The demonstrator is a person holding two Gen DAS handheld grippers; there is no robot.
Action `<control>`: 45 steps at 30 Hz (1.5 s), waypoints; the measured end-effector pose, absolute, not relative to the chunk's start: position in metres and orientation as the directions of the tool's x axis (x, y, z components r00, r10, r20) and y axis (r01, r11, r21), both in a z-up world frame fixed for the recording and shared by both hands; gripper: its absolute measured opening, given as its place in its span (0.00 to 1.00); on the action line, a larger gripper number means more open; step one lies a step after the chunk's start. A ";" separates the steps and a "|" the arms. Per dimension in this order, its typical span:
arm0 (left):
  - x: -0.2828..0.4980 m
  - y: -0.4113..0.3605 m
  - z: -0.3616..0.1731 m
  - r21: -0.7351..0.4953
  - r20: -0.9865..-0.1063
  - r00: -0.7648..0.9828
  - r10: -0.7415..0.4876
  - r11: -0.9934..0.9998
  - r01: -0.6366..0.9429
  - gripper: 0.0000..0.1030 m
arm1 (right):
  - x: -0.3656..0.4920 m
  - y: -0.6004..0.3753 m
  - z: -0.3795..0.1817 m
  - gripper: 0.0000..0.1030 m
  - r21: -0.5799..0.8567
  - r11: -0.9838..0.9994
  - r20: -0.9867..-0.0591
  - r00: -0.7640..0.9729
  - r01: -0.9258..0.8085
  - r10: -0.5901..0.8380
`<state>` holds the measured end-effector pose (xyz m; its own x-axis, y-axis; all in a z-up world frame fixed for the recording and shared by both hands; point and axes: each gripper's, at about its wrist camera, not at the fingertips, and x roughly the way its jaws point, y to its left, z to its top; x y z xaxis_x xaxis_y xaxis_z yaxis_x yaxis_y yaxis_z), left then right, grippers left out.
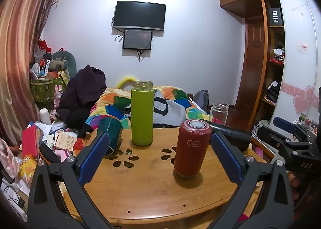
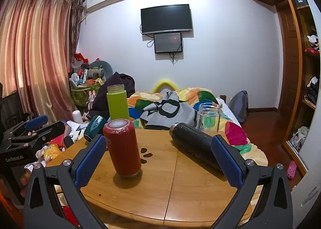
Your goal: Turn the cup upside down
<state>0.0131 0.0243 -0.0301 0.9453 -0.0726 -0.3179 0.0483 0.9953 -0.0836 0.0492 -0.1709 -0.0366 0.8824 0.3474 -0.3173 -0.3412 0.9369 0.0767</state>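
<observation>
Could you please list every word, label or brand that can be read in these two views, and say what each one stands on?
"FiiO": on the black box high on the wardrobe shelf.
"GenRobot.AI": on the body of the left gripper, seen from the right wrist.
"DAS": on the body of the right gripper, seen from the left wrist.
Too small or blurred to read: the oval logo on the red cup, the sticker on the wardrobe door, the papers beside the table.

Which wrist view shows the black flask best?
Right wrist: the black flask lies on its side, mouth to body visible. In the left wrist view, the black flask is mostly hidden behind the red cup.
</observation>
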 end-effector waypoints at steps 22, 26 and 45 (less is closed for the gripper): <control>-0.006 0.004 -0.027 -0.010 -0.258 0.964 -0.068 0.998 0.067 1.00 | 0.036 -0.171 -0.029 1.00 0.087 0.931 -0.289 0.885 -0.355 0.364; -0.006 0.004 -0.027 -0.007 -0.257 0.964 -0.063 0.998 0.064 1.00 | 0.036 -0.170 -0.029 1.00 0.090 0.930 -0.289 0.884 -0.357 0.368; -0.007 0.005 -0.027 -0.007 -0.256 0.965 -0.061 0.998 0.061 1.00 | 0.035 -0.168 -0.028 1.00 0.095 0.925 -0.284 0.881 -0.367 0.378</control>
